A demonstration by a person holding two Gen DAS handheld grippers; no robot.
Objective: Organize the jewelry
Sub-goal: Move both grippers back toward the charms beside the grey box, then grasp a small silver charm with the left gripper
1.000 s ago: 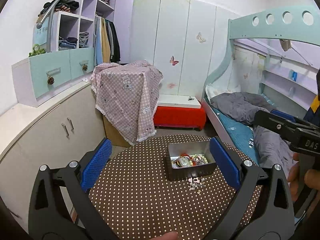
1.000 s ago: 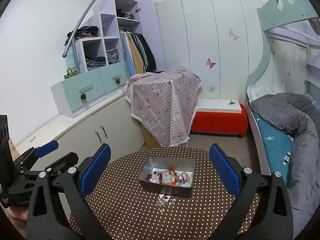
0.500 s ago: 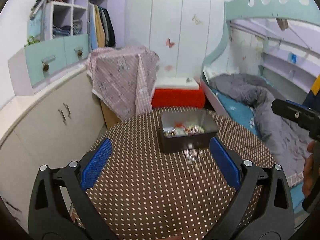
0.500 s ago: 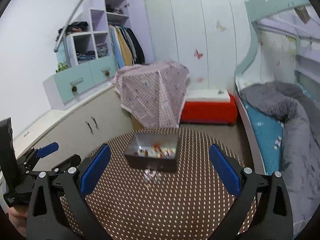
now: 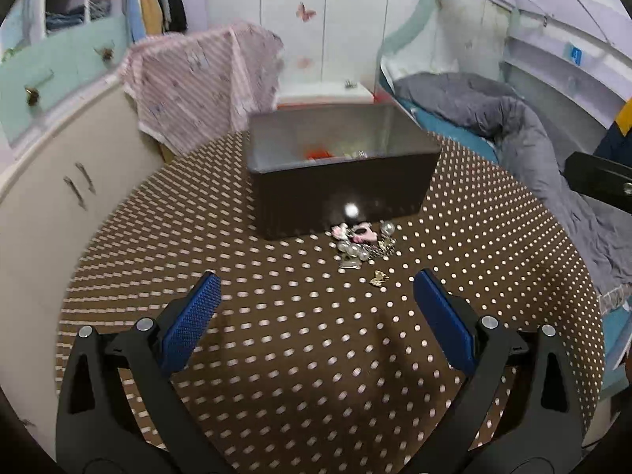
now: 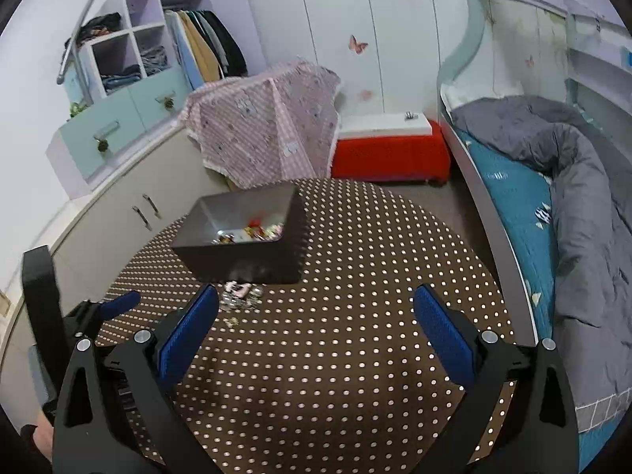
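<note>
A dark metal box point(image 5: 339, 173) with jewelry inside stands on a round table with a brown polka-dot cloth point(image 5: 276, 355). A small pile of loose jewelry point(image 5: 363, 243) lies on the cloth just in front of the box. My left gripper point(image 5: 316, 316) is open and empty, low over the cloth a little short of the pile. In the right wrist view the box point(image 6: 241, 237) and the pile point(image 6: 241, 296) sit ahead to the left. My right gripper point(image 6: 316, 328) is open and empty, right of the pile. The left gripper point(image 6: 94, 312) shows at its left edge.
A white cabinet point(image 6: 130, 217) runs along the left of the table. A pink checked cloth point(image 6: 268, 118) covers something behind it, with a red bench point(image 6: 391, 150) beside. A bed with a grey quilt point(image 6: 572, 181) lies to the right.
Both grippers have dropped lower and moved forward toward the box and the loose pile, which now look much nearer. Both stay open and empty.
</note>
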